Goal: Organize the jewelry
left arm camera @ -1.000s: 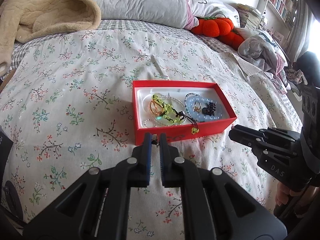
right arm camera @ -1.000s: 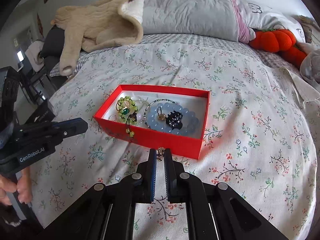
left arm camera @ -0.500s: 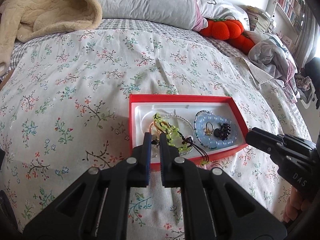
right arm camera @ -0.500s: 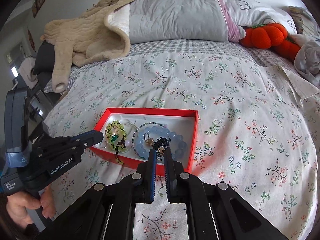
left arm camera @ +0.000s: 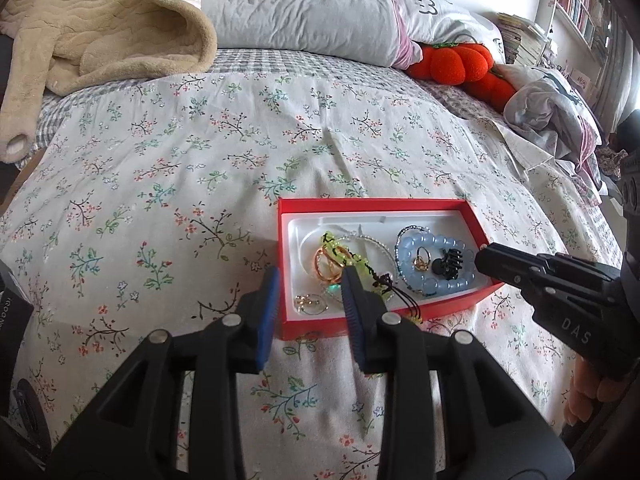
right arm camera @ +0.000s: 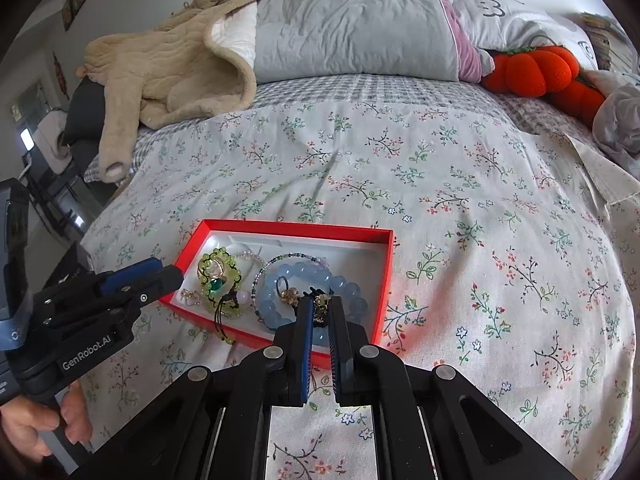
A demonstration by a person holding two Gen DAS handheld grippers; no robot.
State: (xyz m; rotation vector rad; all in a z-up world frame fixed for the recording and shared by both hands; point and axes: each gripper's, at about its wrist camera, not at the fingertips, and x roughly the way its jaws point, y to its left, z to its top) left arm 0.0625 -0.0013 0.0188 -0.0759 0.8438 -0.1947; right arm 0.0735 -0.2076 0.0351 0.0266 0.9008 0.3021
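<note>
On the flowered bed (left arm camera: 200, 160), my left claw (left arm camera: 310, 276) hangs over the 7 o'clock corner of the red box (left arm camera: 372, 202), its jaws opening. A second ago they were pinched shut on a tiny piece short of the box. Now nothing shows between the blue pads, and a pale ring (left arm camera: 310, 303) lies in the tray below the gap. I judge that piece delivered.

Toward 3 o'clock in the tray lie the green bead bracelet (left arm camera: 340, 250), then the blue bead bracelet (left arm camera: 436, 264) with a black clip (left arm camera: 450, 264) inside its loop.

My right claw (right arm camera: 321, 304) has come in over the box's 5 o'clock edge, above the blue bracelet. Its jaws are narrow, nipped on what looks like a small gold charm (right arm camera: 320, 301), so its drop seems next.

The charm is too small to identify, and it blends with the clip behind it. My claw covers the box's near wall. Whether the pale ring is one piece or two, I cannot tell.
</note>
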